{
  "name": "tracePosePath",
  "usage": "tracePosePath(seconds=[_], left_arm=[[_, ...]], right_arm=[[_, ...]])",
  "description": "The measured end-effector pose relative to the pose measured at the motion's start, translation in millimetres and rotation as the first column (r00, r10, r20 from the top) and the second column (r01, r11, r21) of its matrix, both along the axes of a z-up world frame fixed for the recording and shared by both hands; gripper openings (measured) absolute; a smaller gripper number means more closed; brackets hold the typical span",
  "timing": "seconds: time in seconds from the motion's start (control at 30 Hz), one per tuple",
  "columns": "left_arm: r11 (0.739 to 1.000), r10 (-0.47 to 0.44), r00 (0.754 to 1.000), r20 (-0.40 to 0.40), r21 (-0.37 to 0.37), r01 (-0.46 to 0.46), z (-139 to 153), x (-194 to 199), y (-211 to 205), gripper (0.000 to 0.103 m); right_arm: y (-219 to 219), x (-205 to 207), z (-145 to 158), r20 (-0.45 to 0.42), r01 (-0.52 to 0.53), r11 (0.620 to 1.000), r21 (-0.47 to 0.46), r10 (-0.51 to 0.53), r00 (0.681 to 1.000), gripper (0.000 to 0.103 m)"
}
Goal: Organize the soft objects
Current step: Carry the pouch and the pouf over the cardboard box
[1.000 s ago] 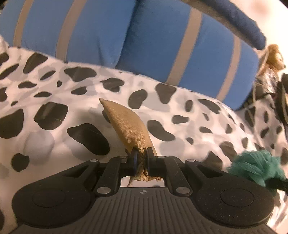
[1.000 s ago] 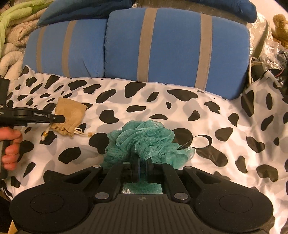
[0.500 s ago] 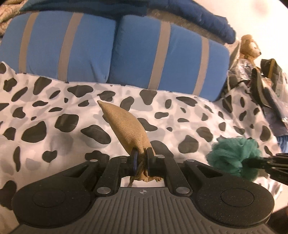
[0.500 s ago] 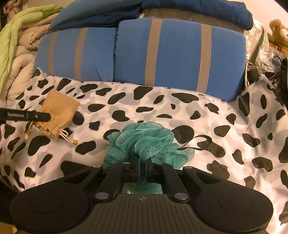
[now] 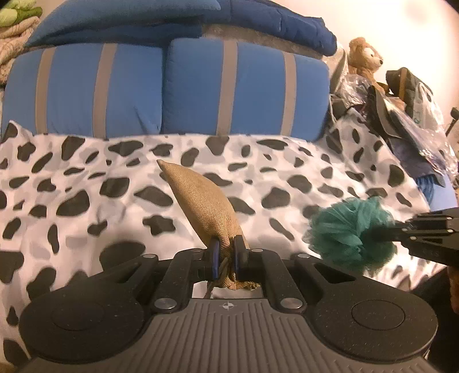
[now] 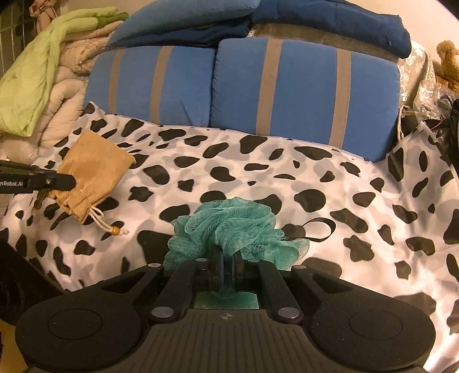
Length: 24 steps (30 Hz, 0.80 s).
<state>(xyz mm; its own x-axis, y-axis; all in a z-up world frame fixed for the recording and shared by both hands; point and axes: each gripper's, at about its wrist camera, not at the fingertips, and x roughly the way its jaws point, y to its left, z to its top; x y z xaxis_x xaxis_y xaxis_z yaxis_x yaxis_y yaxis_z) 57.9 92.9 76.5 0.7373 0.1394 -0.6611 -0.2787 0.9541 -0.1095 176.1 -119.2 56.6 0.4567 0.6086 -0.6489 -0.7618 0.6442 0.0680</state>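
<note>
My left gripper (image 5: 225,255) is shut on the neck of a tan burlap drawstring pouch (image 5: 200,206), which sticks out ahead of the fingers above the cow-print cover (image 5: 86,183). From the right wrist view the same pouch (image 6: 91,175) hangs at the left, held by the left gripper (image 6: 73,181), its beaded cord dangling. My right gripper (image 6: 228,265) is shut on a teal mesh bath sponge (image 6: 232,229) with a black loop strap (image 6: 321,226). In the left wrist view that sponge (image 5: 350,229) floats at the right on the right gripper (image 5: 384,229).
Two blue cushions with grey stripes (image 5: 166,89) stand behind the cover, dark blue bedding (image 6: 330,20) stacked on top. Green and beige blankets (image 6: 48,71) pile at the left. A teddy bear (image 5: 364,60) and bagged clutter (image 5: 410,114) crowd the right end.
Both grippers have pulled back and risen from the cover, each carrying its object. More of the cushions, bedding and teddy bear has come into view. Neither grip changed.
</note>
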Motion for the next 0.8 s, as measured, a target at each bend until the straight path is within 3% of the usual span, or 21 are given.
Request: tracePosePath(seconds=[0.43, 0.67, 0.8], left_arm=[[0.99, -0.092, 0.989, -0.117, -0.114, 0.079, -10, -54, -36, 0.01], [0.987, -0.116, 0.97, -0.213, -0.138, 0.087, -13, -76, -54, 0.01], [0.984, -0.147, 0.946, -0.29, -0.137, 0.111, -19, -83, -65, 0.01]], right_arm=[[-11, -65, 0, -0.049, -0.098, 0.995, -0.003, 0.098, 0.994, 0.007], [-21, -92, -2, -0.092, -0.114, 0.993, -0.03, 0.111, 0.99, 0.007], [-26, -107, -3, -0.107, -0.122, 0.992, -0.046, 0.116, 0.987, 0.007]])
